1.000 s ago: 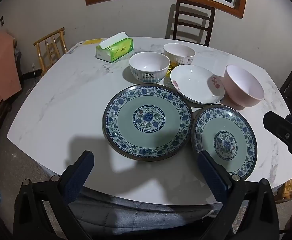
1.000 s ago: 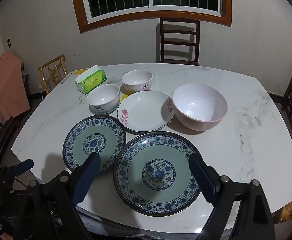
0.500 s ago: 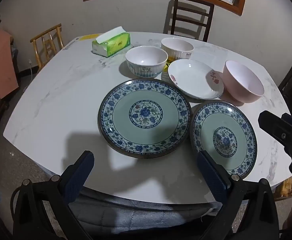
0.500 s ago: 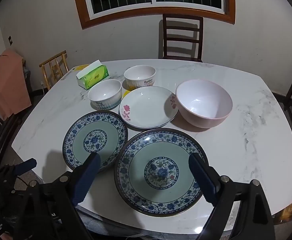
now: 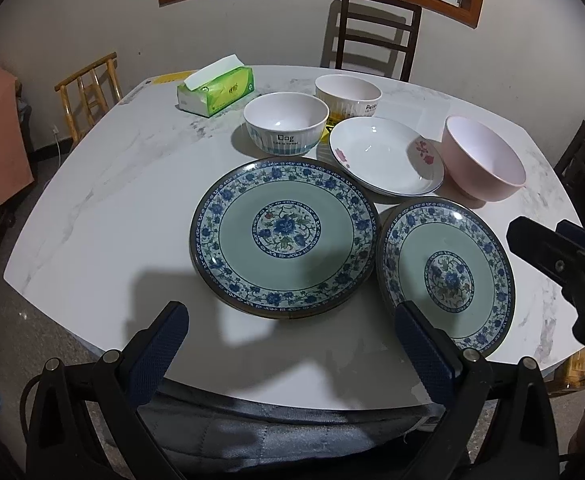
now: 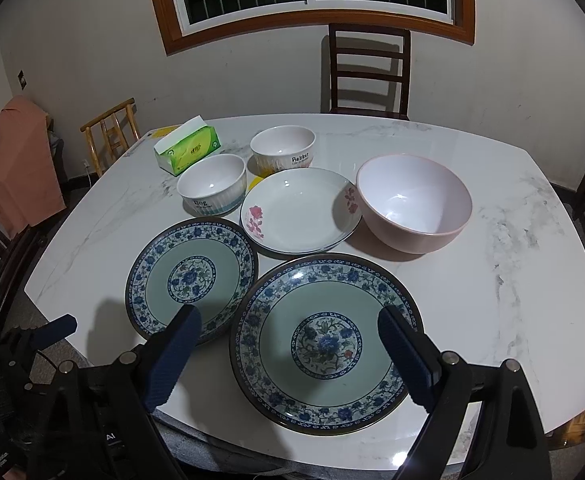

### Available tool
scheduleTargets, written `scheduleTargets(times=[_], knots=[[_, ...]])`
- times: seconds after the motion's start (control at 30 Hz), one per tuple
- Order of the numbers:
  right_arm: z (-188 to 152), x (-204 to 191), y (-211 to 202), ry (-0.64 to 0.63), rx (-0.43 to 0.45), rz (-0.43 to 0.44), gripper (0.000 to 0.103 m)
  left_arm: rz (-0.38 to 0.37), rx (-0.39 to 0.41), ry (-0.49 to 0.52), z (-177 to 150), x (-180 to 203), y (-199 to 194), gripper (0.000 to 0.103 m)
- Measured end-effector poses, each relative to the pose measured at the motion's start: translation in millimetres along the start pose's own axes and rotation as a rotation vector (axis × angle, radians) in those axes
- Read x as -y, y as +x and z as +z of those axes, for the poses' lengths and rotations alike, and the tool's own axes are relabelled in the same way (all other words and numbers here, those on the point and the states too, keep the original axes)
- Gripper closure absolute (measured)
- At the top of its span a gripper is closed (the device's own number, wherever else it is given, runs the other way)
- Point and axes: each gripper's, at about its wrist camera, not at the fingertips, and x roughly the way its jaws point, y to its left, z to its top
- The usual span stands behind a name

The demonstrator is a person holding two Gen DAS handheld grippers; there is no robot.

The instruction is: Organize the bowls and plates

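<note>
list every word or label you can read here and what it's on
"Dog": on the side of the near small bowl, with a smaller line under it too small to read.
"Rabbit": on the side of the far small bowl, small and partly blurred; the line under it is unreadable.
Tissue box: yellow logo text, too blurred to read.

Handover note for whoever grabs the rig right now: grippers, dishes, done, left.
Left gripper: open, empty, hovering at the near table edge.
Right gripper: open, empty, over the right blue plate.
On the marble table, all separate: left blue plate, floral white plate, pink bowl, Dog bowl, Rabbit bowl. Tissue box at the back.
Done: nothing stacked.
Left: stack plates together, nest bowls.
</note>
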Motion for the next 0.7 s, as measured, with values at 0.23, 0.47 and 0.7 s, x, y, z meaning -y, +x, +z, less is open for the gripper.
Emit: scheduleTargets(times=[0.23, 0.47, 0.7], knots=[[0.6, -0.9, 1.8, -0.001, 0.0, 0.001, 0.011, -0.002, -0.012, -0.009, 1.0, -1.4, 2.3, 0.004], [2.2, -2.9, 0.5, -0.01, 0.002, 0.007, 0.011, 0.009, -0.029, -0.012, 1.3, -3.1, 3.5, 0.01], [3.3, -3.4, -0.7, -0.011, 0.003, 0.009, 0.011, 0.022, -0.026, -0.034, 1.9, -8.5, 3.0, 0.011]])
